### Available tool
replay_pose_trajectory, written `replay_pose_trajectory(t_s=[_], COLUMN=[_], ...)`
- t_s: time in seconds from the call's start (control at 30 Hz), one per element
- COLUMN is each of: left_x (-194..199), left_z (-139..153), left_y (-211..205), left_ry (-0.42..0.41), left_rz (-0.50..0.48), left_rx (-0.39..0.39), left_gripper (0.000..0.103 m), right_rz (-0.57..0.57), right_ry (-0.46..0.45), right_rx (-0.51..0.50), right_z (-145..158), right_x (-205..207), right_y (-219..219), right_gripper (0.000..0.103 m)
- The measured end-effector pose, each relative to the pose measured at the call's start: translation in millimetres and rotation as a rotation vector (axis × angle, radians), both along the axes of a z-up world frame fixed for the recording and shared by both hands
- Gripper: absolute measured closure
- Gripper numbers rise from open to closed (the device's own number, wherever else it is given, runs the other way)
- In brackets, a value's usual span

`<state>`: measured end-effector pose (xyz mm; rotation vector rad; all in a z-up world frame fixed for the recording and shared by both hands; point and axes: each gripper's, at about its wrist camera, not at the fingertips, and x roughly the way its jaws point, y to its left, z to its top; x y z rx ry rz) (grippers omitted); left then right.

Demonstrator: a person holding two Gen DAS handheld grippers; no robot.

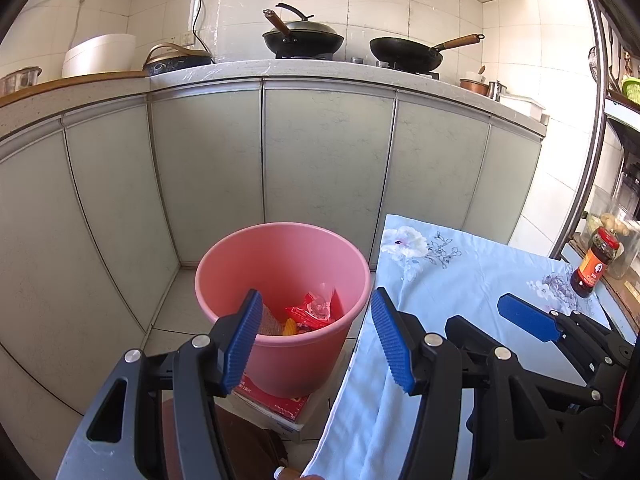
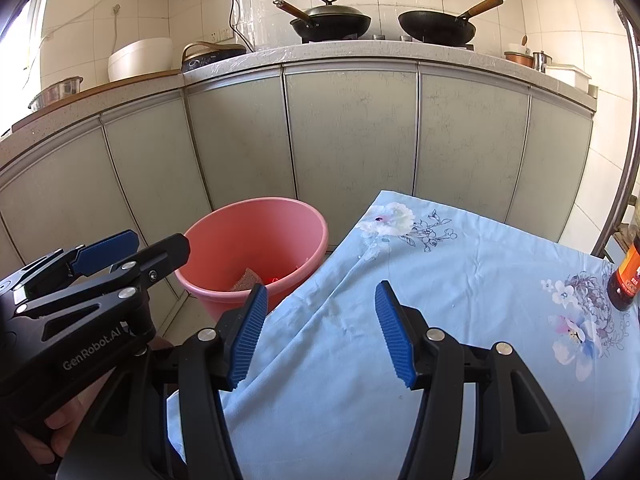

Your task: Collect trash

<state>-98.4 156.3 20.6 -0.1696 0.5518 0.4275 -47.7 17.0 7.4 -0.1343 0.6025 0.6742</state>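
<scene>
- pink plastic round bucket (image 1: 280,276) is sitting on the floor in front of pale grey-green cabinet doors (image 1: 328,160), its base resting on a red flat box (image 1: 276,402).
- red crinkled plastic wrappers (image 1: 310,312), a brown scouring pad (image 1: 270,322) and a small orange scrap are lying at the bottom of the bucket.
- left gripper with blue ribbed pads (image 1: 316,336) is hovering above the near rim of the bucket, its jaws standing wide apart and holding nothing.
- right gripper with blue ribbed pads (image 2: 320,332) is hovering over a light blue flowered tablecloth (image 2: 460,280), jaws spread wide and gripping nothing.
- the tablecloth is covering a table just to the right of the bucket, its edge hanging down beside the bucket.
- a dark sauce jar with a red lid and orange label (image 1: 594,266) is standing at the far right corner of the cloth.
- a black lidded wok (image 1: 302,38) and a black open wok with a wooden handle (image 1: 408,54) are sitting on the stove on the speckled stone counter (image 1: 240,70).
- a white rice cooker (image 1: 100,56) is sitting on the counter at the left.
</scene>
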Motion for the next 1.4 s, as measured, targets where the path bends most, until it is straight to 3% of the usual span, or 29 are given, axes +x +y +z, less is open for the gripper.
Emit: replay_pose_trajectory(t_s=[1.4], left_x=[6], left_z=[-3], left_y=[-6], left_ry=[0.016], left_rz=[-0.036], left_rx=[0.022], left_gripper=[0.046], right_rz=[0.001], right_ry=[0.016], right_rx=[-0.004], right_z=[-10], right_x=[4], right_y=[-9], right_gripper=[0.046])
